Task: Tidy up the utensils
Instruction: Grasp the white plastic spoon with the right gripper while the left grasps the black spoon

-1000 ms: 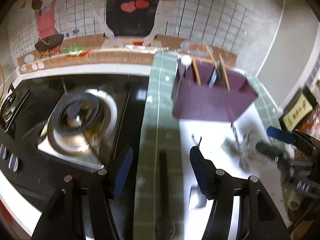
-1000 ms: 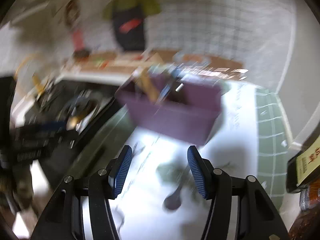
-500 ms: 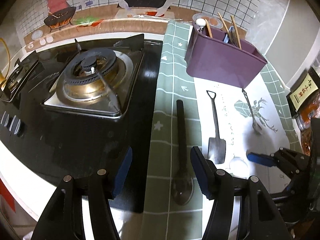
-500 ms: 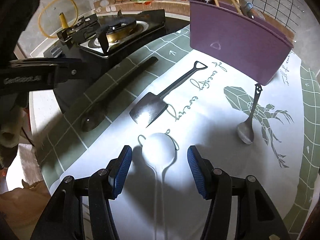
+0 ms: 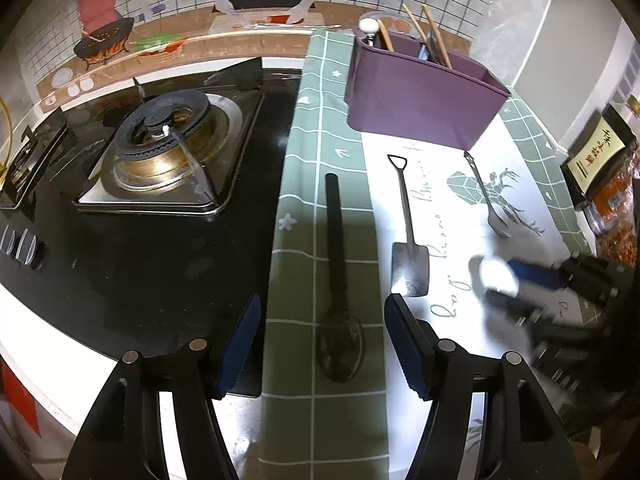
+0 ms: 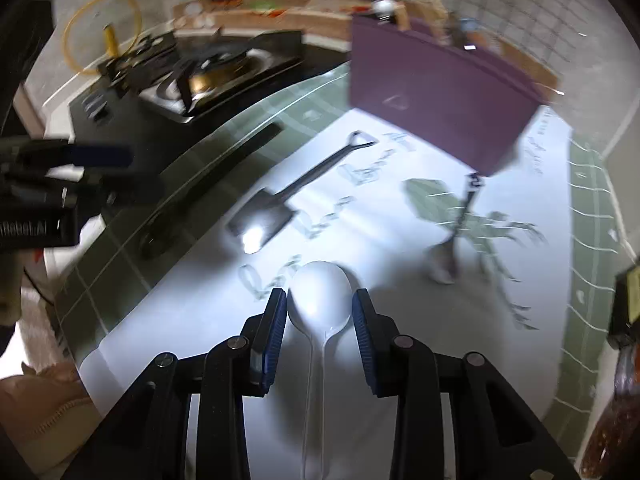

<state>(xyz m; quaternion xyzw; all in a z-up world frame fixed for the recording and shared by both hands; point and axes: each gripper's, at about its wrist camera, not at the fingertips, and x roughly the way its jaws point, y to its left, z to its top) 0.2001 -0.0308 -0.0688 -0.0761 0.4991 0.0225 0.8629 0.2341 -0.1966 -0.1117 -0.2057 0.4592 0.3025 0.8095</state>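
Observation:
A purple utensil holder (image 5: pixel 420 92) stands at the back of the mat with chopsticks and a white-knobbed utensil in it. On the mat lie a black spoon (image 5: pixel 338 280), a shovel-shaped metal spoon (image 5: pixel 408 236) and a small metal spoon (image 5: pixel 486 196). My left gripper (image 5: pixel 322 340) is open above the black spoon's bowl. My right gripper (image 6: pixel 320 316) has closed on the bowl of a white spoon (image 6: pixel 320 300); it also shows in the left wrist view (image 5: pixel 498 276).
A gas stove (image 5: pixel 160 152) with a black glass top lies left of the green checked mat (image 5: pixel 304 160). Jars and a labelled box (image 5: pixel 600 156) stand at the right edge. A tiled wall runs behind the counter.
My right gripper dropped to the mat and closed around the white spoon's bowl. My left gripper drew back toward the counter's front edge, over the black spoon.

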